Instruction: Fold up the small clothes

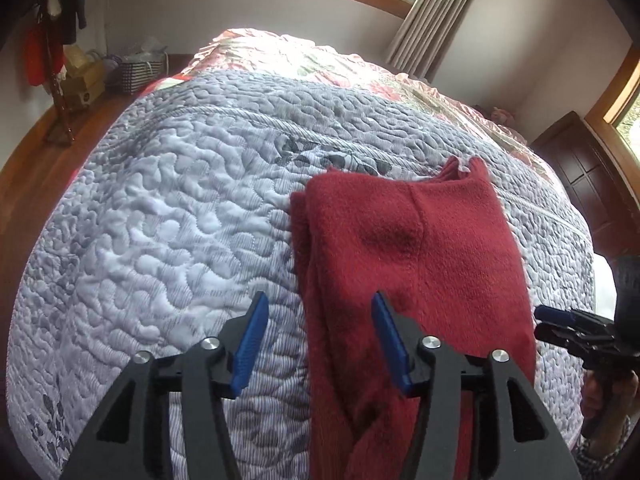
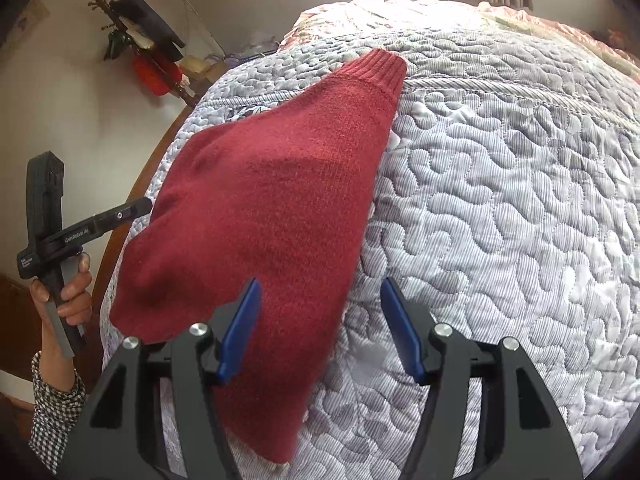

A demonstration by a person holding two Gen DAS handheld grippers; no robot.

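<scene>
Under both tools: folded red knit garment (image 1: 408,248) flat on quilted bedspread (image 1: 168,208) | left gripper (image 1: 320,344) jaws spread, empty | right gripper (image 2: 320,332) jaws spread, empty

— How many garments on the bed?
— One red knit garment (image 1: 416,248), on one quilted bedspread (image 1: 168,208).
— And grippers?
— Two: left gripper (image 1: 318,344), right gripper (image 2: 320,332).

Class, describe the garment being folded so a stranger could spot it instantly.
Start at the grey-white quilted bedspread covering the bed. On it lies a dark red knitted garment, folded narrow, with a ribbed cuff at its far end. It is the only solid red thing on the pale quilt.
</scene>
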